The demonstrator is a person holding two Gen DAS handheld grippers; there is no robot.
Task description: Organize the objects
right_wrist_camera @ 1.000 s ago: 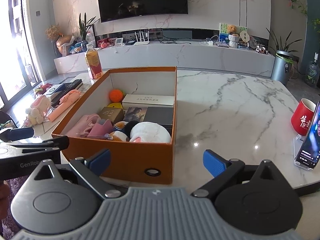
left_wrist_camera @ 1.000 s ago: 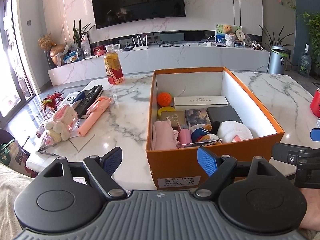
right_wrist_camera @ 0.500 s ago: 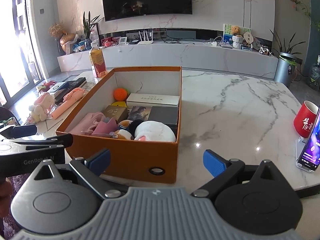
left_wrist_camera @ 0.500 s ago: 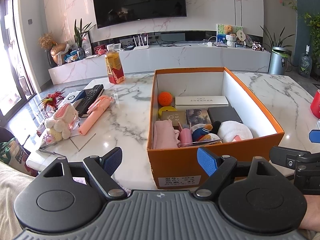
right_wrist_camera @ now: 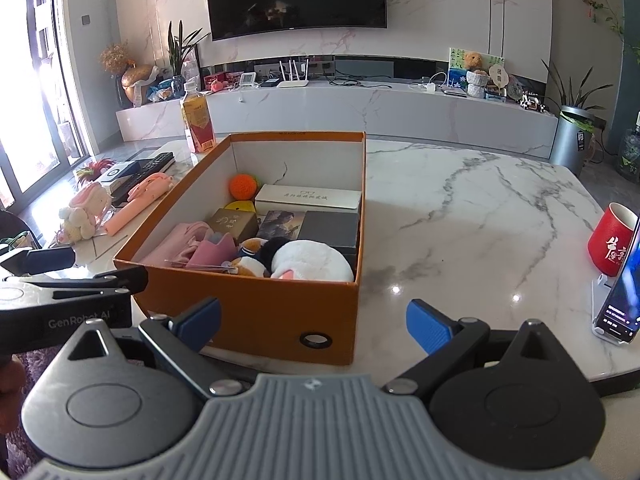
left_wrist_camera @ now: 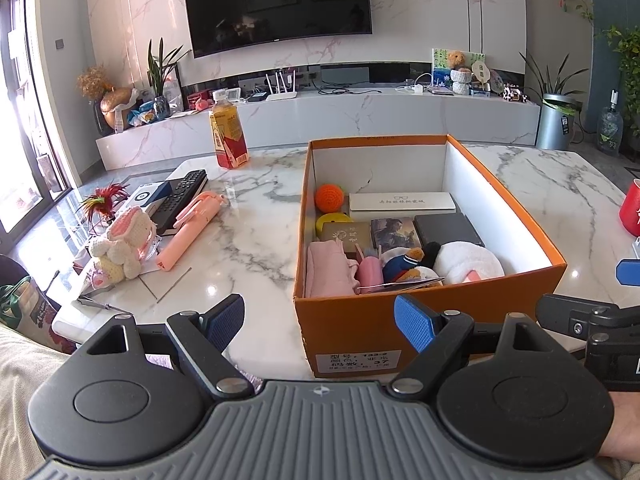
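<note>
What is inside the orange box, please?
The orange box holds an orange ball, a white case, small boxes, pink cloth and plush toys. Anything beneath them is hidden.

A wall television (left_wrist_camera: pixel 278 2), a grey bin (left_wrist_camera: pixel 557 121) — and a potted plant (right_wrist_camera: pixel 182 50).

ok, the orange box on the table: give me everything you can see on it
The orange box is an open, lidless cardboard shoebox with a white interior, sitting flat on the marble table. Its near end carries a white printed label in the left wrist view; a black-ringed hole shows in the right wrist view. It is partly filled: an orange knitted ball, small flat boxes, pink cloth, plush toys. Neither gripper touches it.
</note>
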